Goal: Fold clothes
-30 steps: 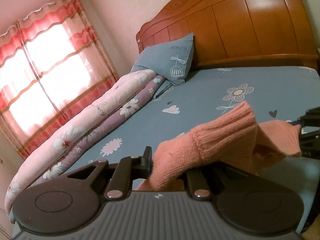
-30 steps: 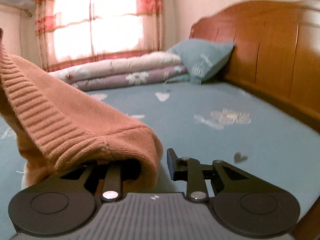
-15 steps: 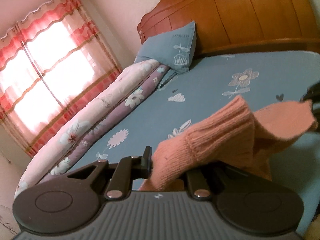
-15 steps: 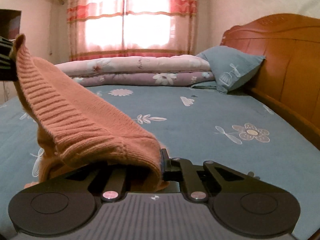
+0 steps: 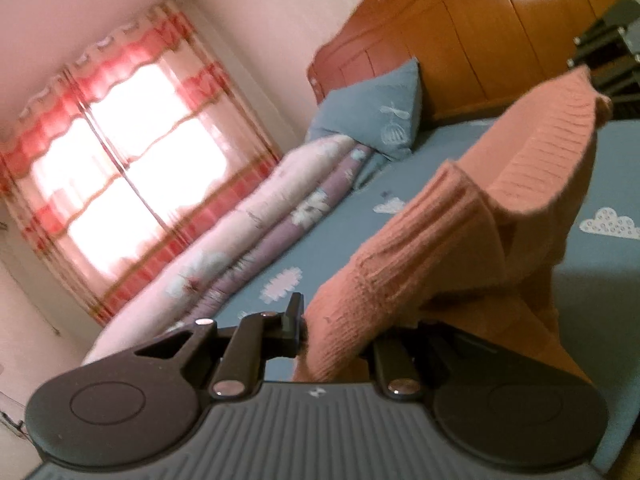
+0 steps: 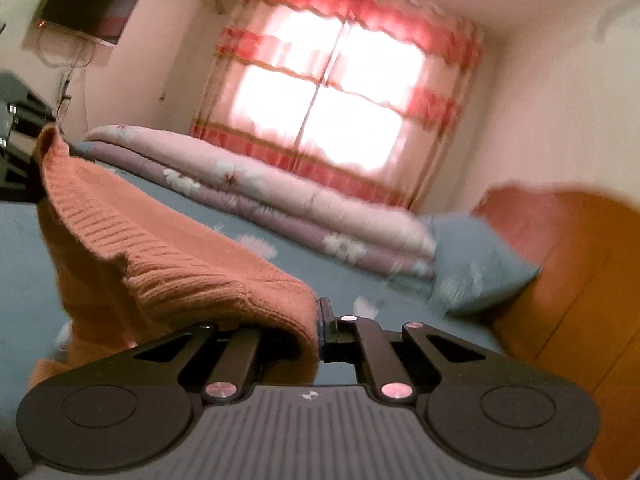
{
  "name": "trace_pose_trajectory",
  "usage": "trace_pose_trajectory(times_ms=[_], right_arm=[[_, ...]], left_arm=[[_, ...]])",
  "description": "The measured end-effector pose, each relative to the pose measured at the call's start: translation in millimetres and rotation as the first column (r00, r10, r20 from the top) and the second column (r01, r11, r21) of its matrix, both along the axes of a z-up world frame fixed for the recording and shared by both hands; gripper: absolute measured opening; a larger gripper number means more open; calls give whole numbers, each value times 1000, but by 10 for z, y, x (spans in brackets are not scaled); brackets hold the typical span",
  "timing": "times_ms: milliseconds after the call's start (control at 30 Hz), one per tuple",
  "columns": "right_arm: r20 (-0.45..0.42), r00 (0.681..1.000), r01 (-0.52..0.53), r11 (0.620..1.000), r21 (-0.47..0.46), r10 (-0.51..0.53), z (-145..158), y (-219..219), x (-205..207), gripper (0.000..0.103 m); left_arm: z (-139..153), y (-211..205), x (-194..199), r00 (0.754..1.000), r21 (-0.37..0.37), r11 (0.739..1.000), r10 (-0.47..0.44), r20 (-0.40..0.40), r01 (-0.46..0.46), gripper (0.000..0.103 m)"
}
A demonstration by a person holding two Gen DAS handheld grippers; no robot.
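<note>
An orange knitted sweater (image 5: 460, 248) hangs stretched above the blue bed sheet (image 5: 340, 236) between both grippers. My left gripper (image 5: 308, 328) is shut on one ribbed corner, and the cloth hides its right finger. In the left wrist view the other gripper (image 5: 604, 52) shows at the upper right, holding the far corner high. My right gripper (image 6: 318, 330) is shut on the ribbed hem of the sweater (image 6: 168, 256), which drapes over its left finger. The left-hand gripper (image 6: 16, 148) appears at the left edge of the right wrist view.
A folded floral quilt (image 5: 256, 216) lies along the bed's far side under a curtained window (image 6: 336, 92). A blue pillow (image 5: 380, 116) leans on the wooden headboard (image 5: 480, 28). A dark screen (image 6: 88, 8) hangs on the wall.
The right gripper closed on the sweater's hem and rose with a roll, lifting that corner high. The left gripper shifted a little, still gripping its corner.
</note>
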State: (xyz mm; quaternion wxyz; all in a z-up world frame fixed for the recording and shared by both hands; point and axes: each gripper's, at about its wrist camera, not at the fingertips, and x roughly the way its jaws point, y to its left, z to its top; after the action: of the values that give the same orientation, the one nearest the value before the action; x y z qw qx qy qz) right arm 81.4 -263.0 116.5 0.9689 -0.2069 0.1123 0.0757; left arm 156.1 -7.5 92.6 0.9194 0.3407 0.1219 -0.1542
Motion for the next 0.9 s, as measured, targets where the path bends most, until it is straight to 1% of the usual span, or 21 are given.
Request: trace_pose_trajectory(times_ms=[67, 233, 300, 400, 533, 567, 667, 733, 800, 900], right_arm=[[32, 999, -11, 999, -50, 13, 112, 54, -20, 8], [81, 996, -35, 996, -88, 42, 439, 120, -30, 8], [108, 993, -41, 994, -99, 52, 583, 143, -42, 8], [166, 984, -45, 992, -116, 64, 817, 186, -75, 8], [241, 968, -49, 994, -100, 72, 1127, 231, -130, 8], [263, 962, -49, 994, -98, 73, 1195, 244, -145, 8], [363, 930, -14, 993, -117, 56, 1325, 295, -177, 8], [406, 913, -6, 996, -93, 43, 1422, 304, -205, 8], [428, 903, -13, 998, -54, 35, 1534, 276, -228, 8], [452, 891, -35, 999, -15, 38, 1699, 207, -272, 8]], left_arm=[[96, 13, -58, 999, 2, 1000, 13, 30, -13, 14], [339, 61, -203, 993, 10, 999, 35, 109, -36, 16], [446, 79, -265, 988, 6, 999, 46, 150, -48, 16], [616, 90, -344, 970, 2, 997, 68, 231, -71, 16], [944, 157, -400, 959, -75, 994, 102, 264, -85, 16], [1007, 164, -412, 953, -79, 993, 109, 284, -90, 16], [1190, 177, -448, 933, -99, 990, 128, 338, -100, 16], [1292, 195, -475, 921, -128, 987, 137, 364, -96, 16], [1370, 200, -494, 913, -150, 985, 142, 383, -90, 16], [1418, 195, -518, 898, -160, 984, 140, 417, -79, 16]])
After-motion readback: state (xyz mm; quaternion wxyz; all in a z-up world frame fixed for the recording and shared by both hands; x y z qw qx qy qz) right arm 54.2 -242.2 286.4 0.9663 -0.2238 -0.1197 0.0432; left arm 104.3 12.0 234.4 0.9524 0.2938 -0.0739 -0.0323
